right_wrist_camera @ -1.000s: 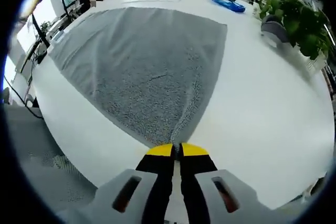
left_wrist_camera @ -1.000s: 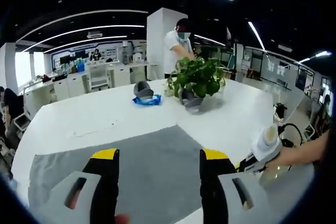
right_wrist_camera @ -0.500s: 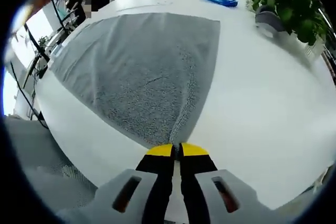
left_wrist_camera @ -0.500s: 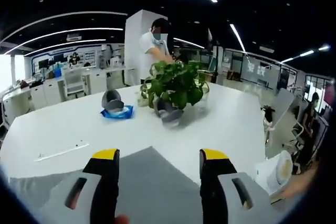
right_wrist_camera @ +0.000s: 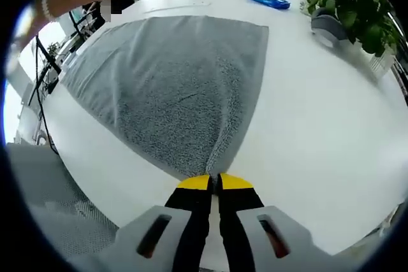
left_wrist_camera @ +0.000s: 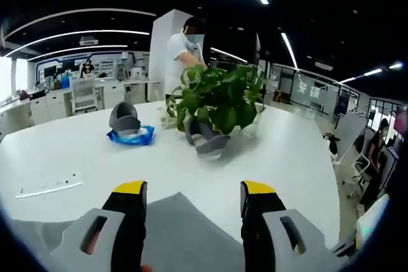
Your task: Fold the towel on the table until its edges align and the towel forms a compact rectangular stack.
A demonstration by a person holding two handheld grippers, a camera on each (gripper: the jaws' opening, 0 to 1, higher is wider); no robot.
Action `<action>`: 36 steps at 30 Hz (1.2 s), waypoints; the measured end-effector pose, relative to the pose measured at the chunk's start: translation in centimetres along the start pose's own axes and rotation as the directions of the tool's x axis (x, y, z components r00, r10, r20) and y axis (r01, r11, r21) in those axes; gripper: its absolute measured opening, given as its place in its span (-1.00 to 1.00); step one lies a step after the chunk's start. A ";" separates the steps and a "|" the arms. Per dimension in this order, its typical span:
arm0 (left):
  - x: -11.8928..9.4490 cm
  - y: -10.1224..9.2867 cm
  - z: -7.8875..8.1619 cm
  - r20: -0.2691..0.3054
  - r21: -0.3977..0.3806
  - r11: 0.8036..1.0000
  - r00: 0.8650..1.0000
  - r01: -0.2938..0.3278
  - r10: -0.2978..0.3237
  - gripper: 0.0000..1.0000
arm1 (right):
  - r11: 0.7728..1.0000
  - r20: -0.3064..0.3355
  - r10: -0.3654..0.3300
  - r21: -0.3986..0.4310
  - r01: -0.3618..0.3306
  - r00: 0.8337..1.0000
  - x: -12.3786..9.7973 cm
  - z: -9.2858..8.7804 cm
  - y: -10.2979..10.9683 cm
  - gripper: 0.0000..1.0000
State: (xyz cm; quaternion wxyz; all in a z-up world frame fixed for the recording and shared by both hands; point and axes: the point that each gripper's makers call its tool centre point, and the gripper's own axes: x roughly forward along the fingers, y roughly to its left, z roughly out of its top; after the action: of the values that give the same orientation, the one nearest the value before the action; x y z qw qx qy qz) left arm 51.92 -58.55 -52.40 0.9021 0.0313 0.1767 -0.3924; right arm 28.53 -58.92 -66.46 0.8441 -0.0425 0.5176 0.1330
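A grey towel (right_wrist_camera: 172, 87) lies spread flat across the white table (right_wrist_camera: 319, 132), filling the upper left and centre of the right gripper view, with one corner running down to the bottom centre. There the right gripper (right_wrist_camera: 213, 184) has its yellow-tipped jaws pressed together on that corner. In the left gripper view another corner of the towel (left_wrist_camera: 185, 230) shows at the bottom centre, between the jaws of the left gripper (left_wrist_camera: 193, 190), which stand wide apart and hold nothing. Farther up that frame a leafy potted plant (left_wrist_camera: 217, 103) stands on the table, a blue-and-grey object (left_wrist_camera: 127, 128) left of it, and a person (left_wrist_camera: 182, 55) behind.
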 end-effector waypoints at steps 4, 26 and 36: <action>2.9 0.5 -2.0 -0.013 -0.005 1.000 1.000 -0.012 0.012 0.23 | 1.000 0.004 0.001 0.004 -0.001 1.000 0.0 0.0 0.0 -0.98; 9.4 3.4 -10.0 -0.130 0.004 0.999 0.991 -0.039 0.039 0.00 | 0.999 0.000 -0.027 0.022 0.027 1.000 0.1 0.2 0.0 -0.98; 9.7 3.3 -9.8 -0.080 0.086 0.994 0.994 -0.060 0.067 -0.07 | 0.999 0.012 -0.027 0.023 0.027 1.000 0.1 0.2 0.0 -0.98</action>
State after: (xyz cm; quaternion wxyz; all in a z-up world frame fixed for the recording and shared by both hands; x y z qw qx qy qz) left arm 57.55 -61.13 -65.17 0.9040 0.0910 0.1963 -0.3687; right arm 28.72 -58.86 -66.52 0.8495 -0.0389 0.5133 0.1159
